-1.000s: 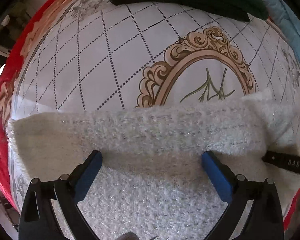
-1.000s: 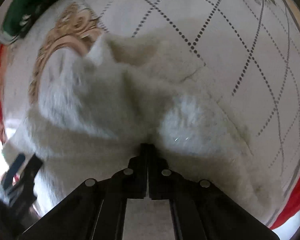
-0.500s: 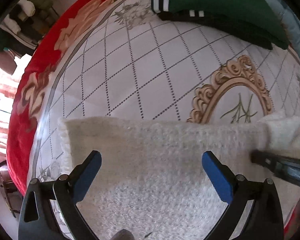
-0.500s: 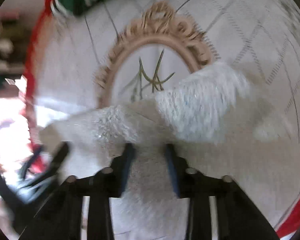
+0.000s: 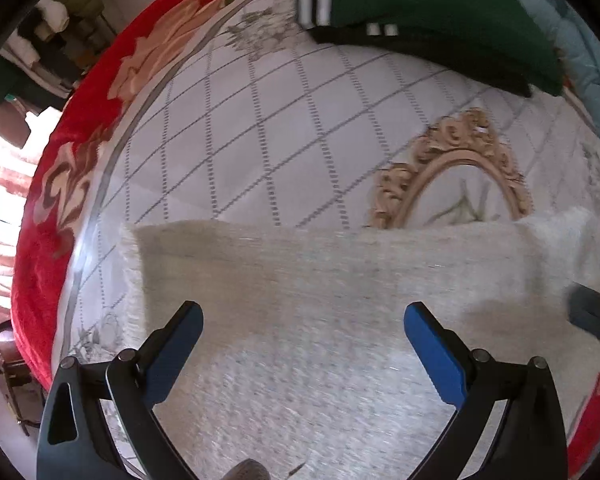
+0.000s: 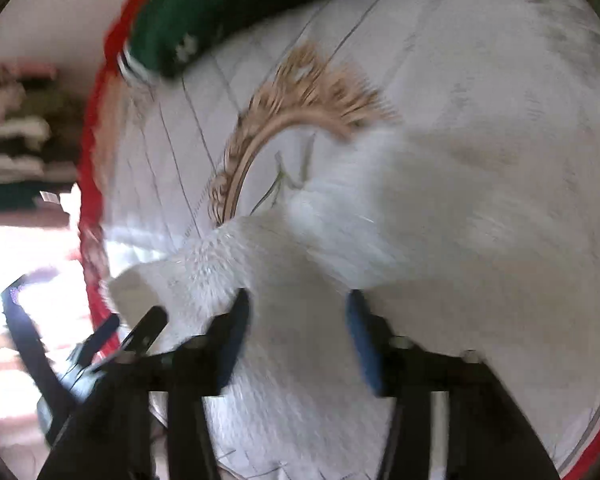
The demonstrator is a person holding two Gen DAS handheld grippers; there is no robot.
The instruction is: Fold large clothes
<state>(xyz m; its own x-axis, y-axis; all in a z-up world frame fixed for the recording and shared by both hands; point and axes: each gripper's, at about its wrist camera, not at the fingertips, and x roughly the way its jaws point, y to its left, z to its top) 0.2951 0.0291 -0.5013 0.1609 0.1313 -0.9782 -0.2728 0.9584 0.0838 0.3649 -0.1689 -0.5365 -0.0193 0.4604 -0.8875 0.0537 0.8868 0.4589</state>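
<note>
A fuzzy white knit garment [image 5: 320, 292] lies folded flat on a bed, its far folded edge running straight across the left wrist view. My left gripper [image 5: 302, 316] hovers above it, wide open, nothing between its blue pads. In the blurred right wrist view the same white garment [image 6: 380, 232] bunches into a raised corner ahead of my right gripper [image 6: 296, 304]. Its jaws are opening and stand apart above the fabric, not pressing on it. The right gripper's dark tip [image 5: 592, 316] shows at the right edge of the left wrist view; the left gripper [image 6: 100, 340] shows low left in the right wrist view.
The bed cover [image 5: 260, 140] is white with a dotted diamond grid, a gold oval frame print [image 5: 456, 168] and a red floral border [image 5: 60, 200]. A green garment with striped cuffs [image 5: 420, 12] lies on black cloth at the far side. Shelves of clothes [image 5: 52, 52] stand beyond the bed.
My right gripper let go of the white garment, opened and rose. My left gripper also lifted, so more of the bed and the garment's left end came into view.
</note>
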